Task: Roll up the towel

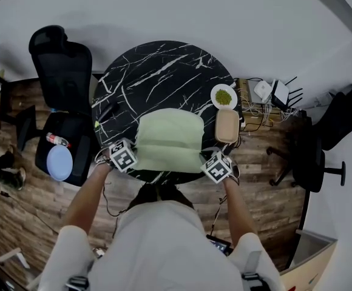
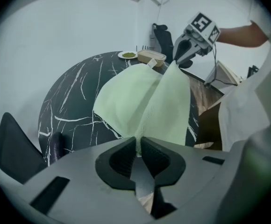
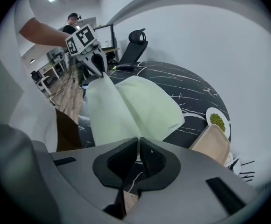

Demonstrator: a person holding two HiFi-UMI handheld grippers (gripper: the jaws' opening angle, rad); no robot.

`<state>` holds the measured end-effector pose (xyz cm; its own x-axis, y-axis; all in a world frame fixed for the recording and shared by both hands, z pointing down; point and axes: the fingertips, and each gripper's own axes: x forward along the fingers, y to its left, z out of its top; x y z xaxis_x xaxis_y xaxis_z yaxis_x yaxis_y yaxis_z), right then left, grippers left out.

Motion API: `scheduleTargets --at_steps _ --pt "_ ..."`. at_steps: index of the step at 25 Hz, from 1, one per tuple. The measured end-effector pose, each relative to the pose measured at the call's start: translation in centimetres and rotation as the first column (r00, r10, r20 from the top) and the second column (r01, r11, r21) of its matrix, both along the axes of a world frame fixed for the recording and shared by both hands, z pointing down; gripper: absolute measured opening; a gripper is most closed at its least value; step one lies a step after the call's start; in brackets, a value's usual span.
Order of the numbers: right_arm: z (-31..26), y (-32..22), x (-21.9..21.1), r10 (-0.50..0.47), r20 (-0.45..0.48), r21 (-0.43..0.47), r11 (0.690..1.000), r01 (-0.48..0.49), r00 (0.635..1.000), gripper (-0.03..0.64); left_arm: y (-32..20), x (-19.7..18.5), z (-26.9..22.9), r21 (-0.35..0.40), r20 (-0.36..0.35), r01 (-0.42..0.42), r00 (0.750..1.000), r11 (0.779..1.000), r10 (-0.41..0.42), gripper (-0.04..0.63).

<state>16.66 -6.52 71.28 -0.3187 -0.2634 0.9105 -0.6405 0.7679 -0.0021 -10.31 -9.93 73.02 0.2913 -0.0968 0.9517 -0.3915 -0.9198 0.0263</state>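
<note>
Pale green towel [image 1: 169, 139] sits mid-frame in the head view, on the near half of the round black marble table [image 1: 158, 65]. Its far part lies flat on the top, and the near edge is lifted off the table by its two corners. Left gripper [image 2: 138, 146]: jaws nearly closed, pinching the lower-left corner, with a thin strip of cloth visible between the pads in the left gripper view. Right gripper [image 3: 138, 148]: same, clamped on the lower-right corner. The cloth is plain with a hemmed edge, and one soft crease runs across its width. It sags into a shallow V fold between the two grip points, draping from each corner towards the middle. Small plate [image 1: 224, 96] of green stuff and a beige tray [image 1: 227, 126] sit at the table's right rim, just beside the towel's right edge
</note>
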Motion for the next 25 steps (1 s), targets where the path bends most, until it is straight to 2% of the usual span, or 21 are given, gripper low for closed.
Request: scheduleTargets --at_steps 6,9,11,13,16,20,23,25 --pt "3.2 -2.8 0.7 0.108 -0.069 0.041 0.994 -0.105 0.992 0.014 -2.9 0.4 1.3 0.077 0.007 0.132 0.991 0.988 -0.133 0.068" --pt "3.8 -3.4 1.4 0.162 -0.096 0.095 0.984 -0.153 0.982 0.046 -3.7 0.3 1.0 0.107 -0.022 0.195 0.981 0.975 -0.194 0.146" --pt "3.2 -3.6 1.8 0.181 -0.108 0.154 0.974 -0.163 0.978 0.085 -3.7 0.1 0.5 0.126 -0.04 0.207 0.978 0.97 -0.203 0.163" --pt "2.0 -3.4 1.9 0.154 -0.128 0.215 0.969 -0.124 0.98 0.104 -3.2 -0.1 -0.1 0.145 -0.062 0.202 0.979 0.969 -0.194 0.192" --pt "0.2 -0.8 0.1 0.017 -0.128 0.255 0.967 0.017 0.992 0.107 -0.6 -0.3 -0.8 0.164 -0.089 0.156 0.986 0.974 -0.143 0.212" --pt "0.3 5.3 -2.6 -0.189 -0.145 0.23 0.948 0.219 0.971 0.109 5.4 1.0 -1.2 0.199 -0.117 -0.017 0.992 0.98 0.041 0.211" --pt "1.7 8.5 -3.0 -0.244 -0.172 0.21 0.937 0.278 0.954 0.115 9.2 0.6 0.8 0.206 -0.044 -0.165 0.983 0.965 0.177 0.212" --pt "2.7 9.1 -2.7 -0.251 -0.196 0.204 0.935 0.29 0.948 0.121 9.4 -0.3 2.3 0.203 0.0 -0.166 0.985 0.965 0.17 0.212"
